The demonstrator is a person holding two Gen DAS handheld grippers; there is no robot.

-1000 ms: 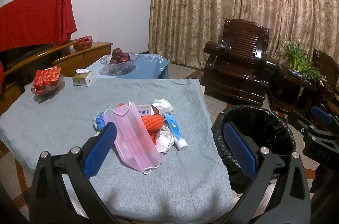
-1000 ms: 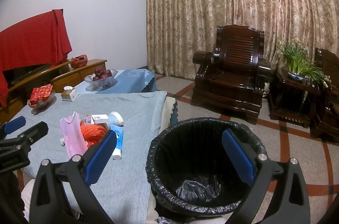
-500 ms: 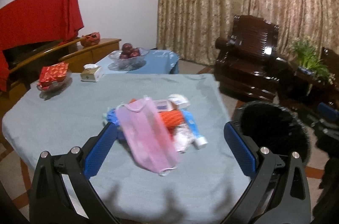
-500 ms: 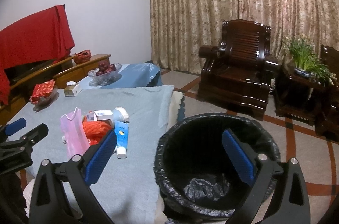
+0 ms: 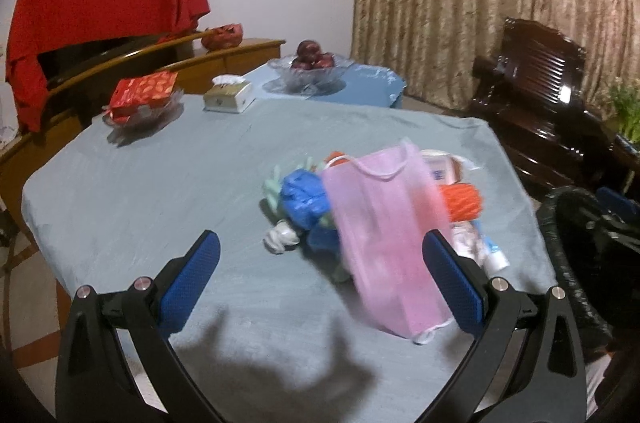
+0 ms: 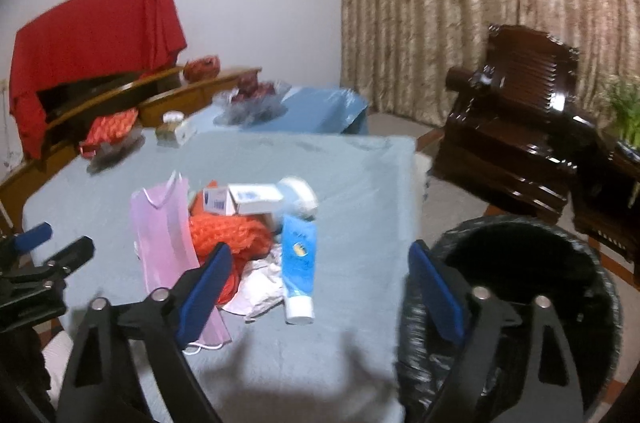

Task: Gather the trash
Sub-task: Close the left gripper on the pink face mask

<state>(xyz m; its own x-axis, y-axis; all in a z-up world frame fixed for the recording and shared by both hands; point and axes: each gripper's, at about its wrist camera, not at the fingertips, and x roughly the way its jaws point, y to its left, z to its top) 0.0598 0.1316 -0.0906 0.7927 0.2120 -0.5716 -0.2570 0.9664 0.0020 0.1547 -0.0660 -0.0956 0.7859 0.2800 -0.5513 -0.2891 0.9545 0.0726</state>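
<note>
Both grippers have come down closer over the grey-blue tablecloth (image 5: 140, 191) than a second ago. Nearest me, my left gripper (image 5: 320, 275) is spread wide with nothing between its blue pads, the pink pleated face mask (image 5: 384, 243) just beyond its right finger. My right gripper (image 6: 320, 283) is closing on nothing, the blue-and-white squeeze tube (image 6: 298, 263) lying just ahead. Right of the table stands the black-lined trash bin (image 6: 516, 263).

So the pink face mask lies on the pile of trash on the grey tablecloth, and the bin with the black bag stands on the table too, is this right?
Not quite. The pink face mask does lie on the trash pile on the grey tablecloth, but the bin with the black bag stands on the floor beside the table, as the right wrist view shows.
</note>
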